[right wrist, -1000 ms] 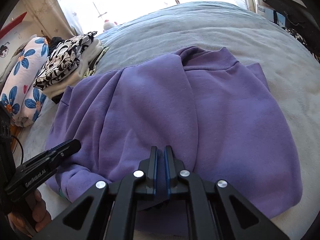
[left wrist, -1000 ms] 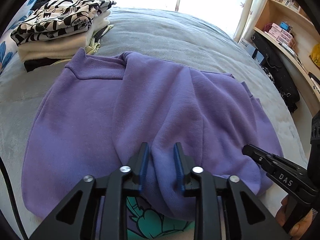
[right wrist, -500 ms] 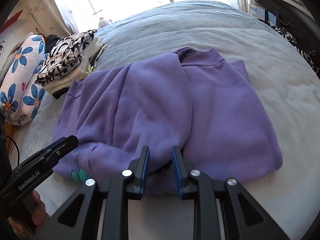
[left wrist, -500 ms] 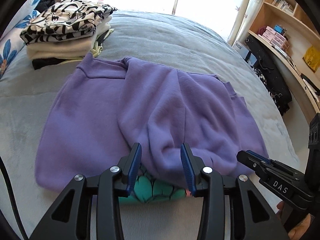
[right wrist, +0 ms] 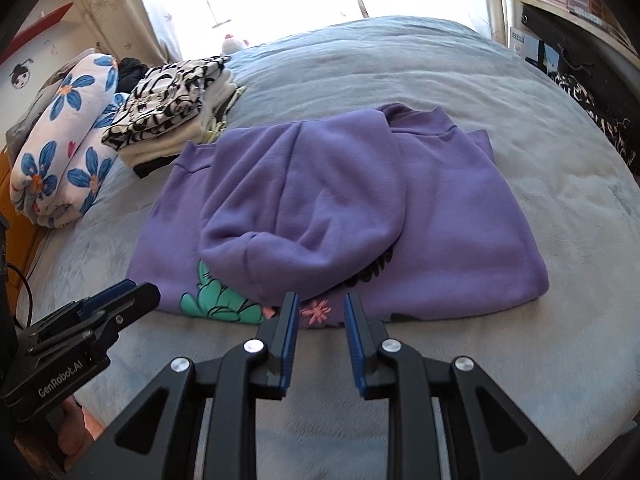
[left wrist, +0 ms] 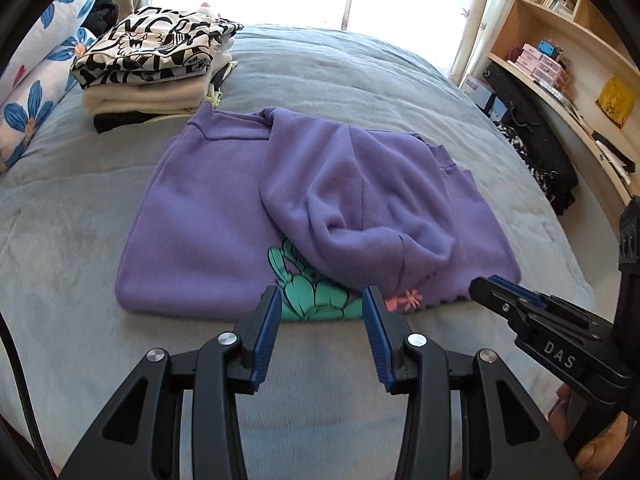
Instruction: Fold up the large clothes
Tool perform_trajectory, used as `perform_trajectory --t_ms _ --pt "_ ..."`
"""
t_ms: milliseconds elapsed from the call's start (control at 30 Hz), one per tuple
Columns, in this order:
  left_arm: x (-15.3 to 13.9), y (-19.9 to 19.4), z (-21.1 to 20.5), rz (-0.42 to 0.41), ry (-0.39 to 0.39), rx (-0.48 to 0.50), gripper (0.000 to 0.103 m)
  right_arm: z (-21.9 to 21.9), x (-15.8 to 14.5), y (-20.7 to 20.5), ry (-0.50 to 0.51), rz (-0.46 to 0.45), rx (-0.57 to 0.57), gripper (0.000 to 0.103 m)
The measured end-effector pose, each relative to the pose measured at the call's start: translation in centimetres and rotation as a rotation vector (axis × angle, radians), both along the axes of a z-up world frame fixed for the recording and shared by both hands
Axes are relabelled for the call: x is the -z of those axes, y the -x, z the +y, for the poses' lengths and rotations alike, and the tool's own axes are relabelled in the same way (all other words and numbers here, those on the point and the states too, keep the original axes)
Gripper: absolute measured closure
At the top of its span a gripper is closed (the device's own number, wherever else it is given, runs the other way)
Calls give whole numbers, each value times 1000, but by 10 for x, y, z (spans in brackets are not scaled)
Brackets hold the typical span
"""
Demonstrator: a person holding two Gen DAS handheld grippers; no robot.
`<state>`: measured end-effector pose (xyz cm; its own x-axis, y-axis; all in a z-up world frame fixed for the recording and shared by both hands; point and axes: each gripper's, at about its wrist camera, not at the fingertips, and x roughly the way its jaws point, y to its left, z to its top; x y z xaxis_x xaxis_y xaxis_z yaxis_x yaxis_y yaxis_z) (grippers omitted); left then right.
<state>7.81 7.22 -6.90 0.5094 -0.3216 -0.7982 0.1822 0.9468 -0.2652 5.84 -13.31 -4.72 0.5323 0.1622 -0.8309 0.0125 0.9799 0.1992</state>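
Both hand-held grippers, left and right, hang spread and empty; my loosely dropped sleeve could slide, spoiling the purple sweatshirt fold.

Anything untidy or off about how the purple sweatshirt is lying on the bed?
Yes. The purple sweatshirt is folded unevenly: the top flap lies bunched and rumpled rather than flat, and stops short of the near edge, leaving the green print exposed. Both grippers are clear of it.
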Motion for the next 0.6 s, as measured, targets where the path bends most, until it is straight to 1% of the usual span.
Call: perform_trajectory --t_ms 167,233,300,400,500,600 --pt "-5 17 7 1 14 1 61 7 -6 12 13 -9 -12 80" --pt "-6 21 12 5 29 1 59 10 -8 15 19 -14 -16 80" --pt "-5 24 18 14 55 -4 56 14 -10 17 23 -20 -22 80" --pt "0 26 28 34 91 -17 55 18 -13 21 29 -44 -26 80" --pt "6 26 40 48 131 -38 55 21 -19 24 11 -89 -22 80" --pt "17 25 54 70 197 -63 55 25 -24 26 -2 -132 -24 80"
